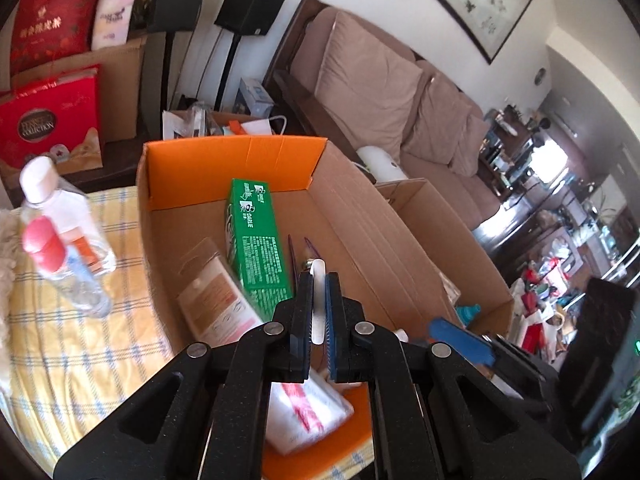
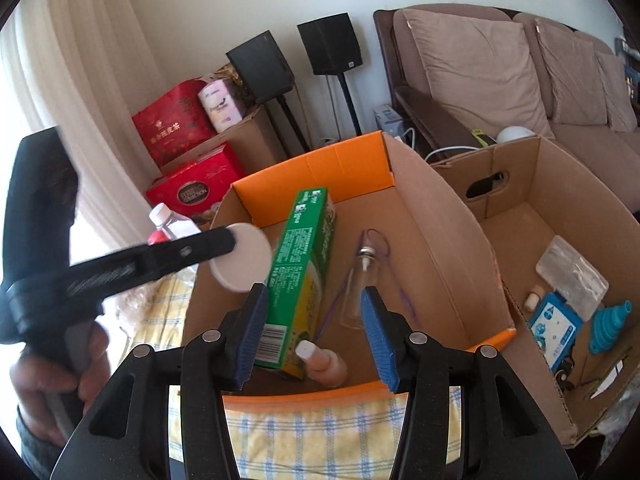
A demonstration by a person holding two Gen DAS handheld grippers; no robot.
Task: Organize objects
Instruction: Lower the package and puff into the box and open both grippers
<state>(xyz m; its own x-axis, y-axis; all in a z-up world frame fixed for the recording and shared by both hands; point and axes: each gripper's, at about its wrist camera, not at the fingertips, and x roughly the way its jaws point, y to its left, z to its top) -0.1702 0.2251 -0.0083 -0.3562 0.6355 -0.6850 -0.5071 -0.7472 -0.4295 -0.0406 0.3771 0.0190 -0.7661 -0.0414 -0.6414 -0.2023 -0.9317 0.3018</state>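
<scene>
My left gripper (image 1: 319,280) is shut on a flat white round disc (image 1: 318,304), seen edge-on, and holds it above the open orange-flapped cardboard box (image 1: 236,156). From the right wrist view the disc (image 2: 242,258) hangs over the box's left wall (image 2: 208,280). The box holds a green toothpaste carton (image 2: 304,264), a small clear glass bottle (image 2: 358,280), a beige bottle (image 2: 324,362) and flat packets (image 1: 216,300). My right gripper (image 2: 316,296) is open and empty over the box's near edge.
A second cardboard box (image 2: 560,184) at the right holds a blue packet (image 2: 554,324), a teal funnel (image 2: 610,330) and a clear pouch. Clear bottles (image 1: 64,232) stand on the yellow checked cloth (image 1: 80,352) at left. A sofa, speakers and red gift bags lie behind.
</scene>
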